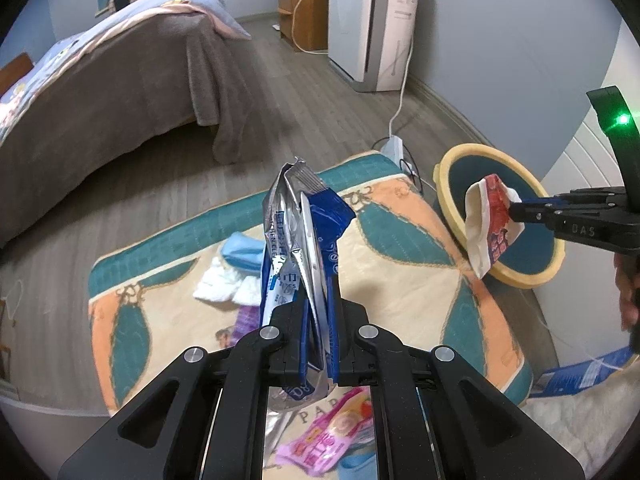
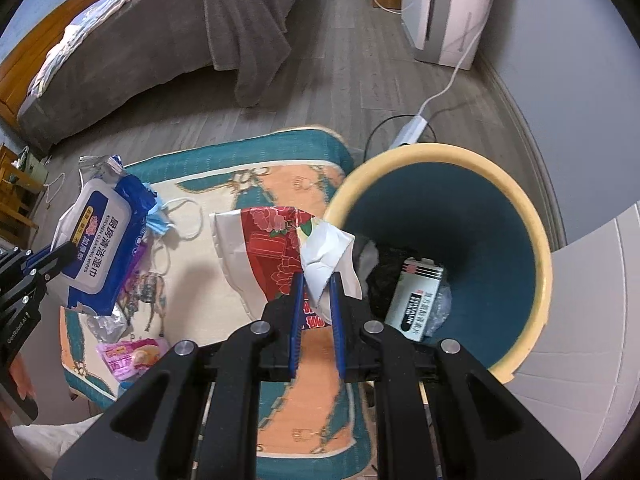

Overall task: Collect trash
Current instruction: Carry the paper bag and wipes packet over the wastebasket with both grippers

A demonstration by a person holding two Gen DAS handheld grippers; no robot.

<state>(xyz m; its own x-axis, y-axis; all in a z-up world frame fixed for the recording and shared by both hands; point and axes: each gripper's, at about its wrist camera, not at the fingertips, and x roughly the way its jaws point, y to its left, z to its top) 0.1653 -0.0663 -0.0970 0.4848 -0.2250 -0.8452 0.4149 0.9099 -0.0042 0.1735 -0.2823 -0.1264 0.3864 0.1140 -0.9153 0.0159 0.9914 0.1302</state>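
A crumpled red-and-white paper wrapper (image 2: 276, 256) is hanging in the air at the near-left rim of a round waste bin (image 2: 536, 248), which has a yellow rim and a teal inside. The right gripper (image 2: 316, 292) is holding it, its blue-padded jaws clamped on the wrapper's white folded corner. In the left wrist view the same wrapper (image 1: 490, 220) is dangling in front of the bin (image 1: 452, 164), pinched at the tip of the right gripper (image 1: 516, 212) reaching in from the right.

Inside the bin, a small green-and-white box (image 2: 416, 300) is lying on dark crumpled material.

To the left, the left gripper (image 1: 318, 312) is gripping a blue-and-white wet-wipes pack (image 1: 304, 232) by its edge, jaws pressed together on it, holding it upright above a patterned mat (image 1: 400, 280) of teal, orange and cream. Seen from the right wrist, that pack (image 2: 100, 248) is floating over the mat's left side.

On the mat are lying more pieces of litter: a pink snack packet (image 2: 134, 356) near the front, a blue face mask (image 2: 162, 216) with white loops, and white tissues (image 1: 224, 284).

Farther off, a bed with a grey blanket (image 1: 120, 92) is standing on the left, and a white appliance (image 1: 372, 24) against the far wall on the grey wood floor (image 1: 304, 104).
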